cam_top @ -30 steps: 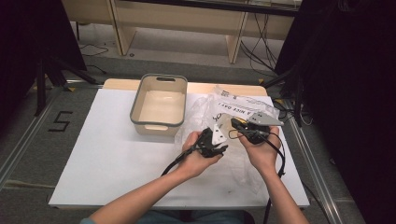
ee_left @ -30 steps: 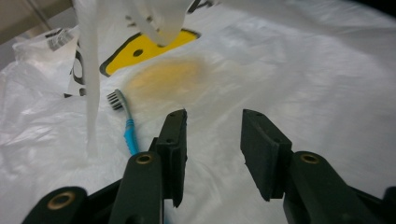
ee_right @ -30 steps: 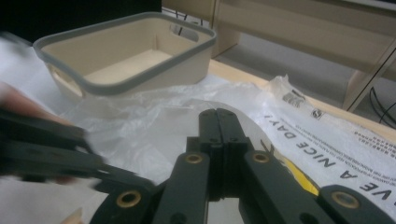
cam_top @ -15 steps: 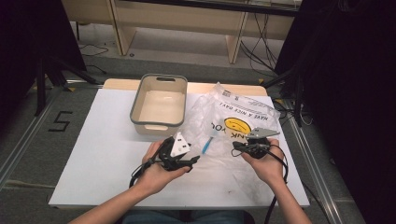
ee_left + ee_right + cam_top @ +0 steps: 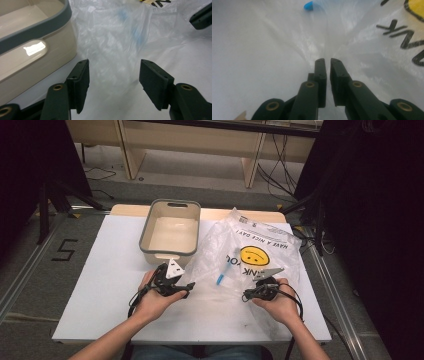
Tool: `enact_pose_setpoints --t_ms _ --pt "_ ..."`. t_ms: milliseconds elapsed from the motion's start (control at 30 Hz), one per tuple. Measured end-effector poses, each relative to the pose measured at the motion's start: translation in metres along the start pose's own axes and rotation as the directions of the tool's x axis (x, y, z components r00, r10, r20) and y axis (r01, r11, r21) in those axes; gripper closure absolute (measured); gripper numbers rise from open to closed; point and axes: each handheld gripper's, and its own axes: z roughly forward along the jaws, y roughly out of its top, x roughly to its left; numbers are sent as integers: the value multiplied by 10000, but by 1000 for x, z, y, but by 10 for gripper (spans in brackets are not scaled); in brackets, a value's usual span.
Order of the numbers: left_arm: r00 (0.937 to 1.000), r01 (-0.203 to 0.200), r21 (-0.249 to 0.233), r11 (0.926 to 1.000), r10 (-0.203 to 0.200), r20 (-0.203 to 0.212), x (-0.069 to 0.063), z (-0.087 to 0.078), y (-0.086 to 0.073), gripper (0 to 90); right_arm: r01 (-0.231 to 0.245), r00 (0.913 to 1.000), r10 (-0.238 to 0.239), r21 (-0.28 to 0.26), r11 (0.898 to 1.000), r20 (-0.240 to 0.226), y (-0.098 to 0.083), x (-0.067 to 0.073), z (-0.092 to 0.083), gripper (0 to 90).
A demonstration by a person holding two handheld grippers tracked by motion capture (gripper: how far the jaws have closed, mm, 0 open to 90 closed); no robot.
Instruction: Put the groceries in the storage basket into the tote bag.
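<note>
Your left tongs (image 5: pixel 186 287) let go and drew back beside the bin (image 5: pixel 170 227), jaws opening, empty. Your right tongs (image 5: pixel 248 294) lowered the bag (image 5: pixel 260 250) onto the tabletop (image 5: pixel 100 285), jaws parting slightly, film still between them.

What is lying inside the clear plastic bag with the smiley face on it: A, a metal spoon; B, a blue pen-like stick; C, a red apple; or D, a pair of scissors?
B: through the thin film of the plastic bag the high view shows a slim blue stick lying near the yellow smiley, and the right gripper view catches its blue tip.
</note>
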Motion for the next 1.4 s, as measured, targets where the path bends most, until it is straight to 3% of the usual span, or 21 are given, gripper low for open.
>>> enact_pose_setpoints --t_ms 133,267,367,467,633,800,1400 --pt "9997 234 -151 9996 -234 4 3 -2 -1 408 -5 9999 7 115 9999 -141 -1 3 1 772" --pt "9990 453 -198 9988 -453 -2 8 -2 -2 406 -171 9998 182 -1013 9947 93 4 0 -17 700" --pt "9985 543 -217 9983 -545 -46 11 -3 -3 401 -452 9966 576 -1955 9797 582 5 -5 -34 635" --pt "9982 587 -218 9980 -589 -59 13 -5 -5 394 -743 9892 1028 -2465 9663 1047 0 -11 -44 588" --pt "9973 725 -271 9970 -727 -85 14 -8 -9 374 -1161 9751 1607 -2653 9571 1527 -13 -20 -50 540" --pt "9981 610 -223 9979 -612 -74 14 -11 -13 362 -1415 9627 1977 -2793 9497 1846 -21 -24 -56 498" --pt "9987 507 -207 9985 -506 44 9 -11 -17 355 -1988 9425 2564 -2571 9457 2142 -43 -25 -65 424"
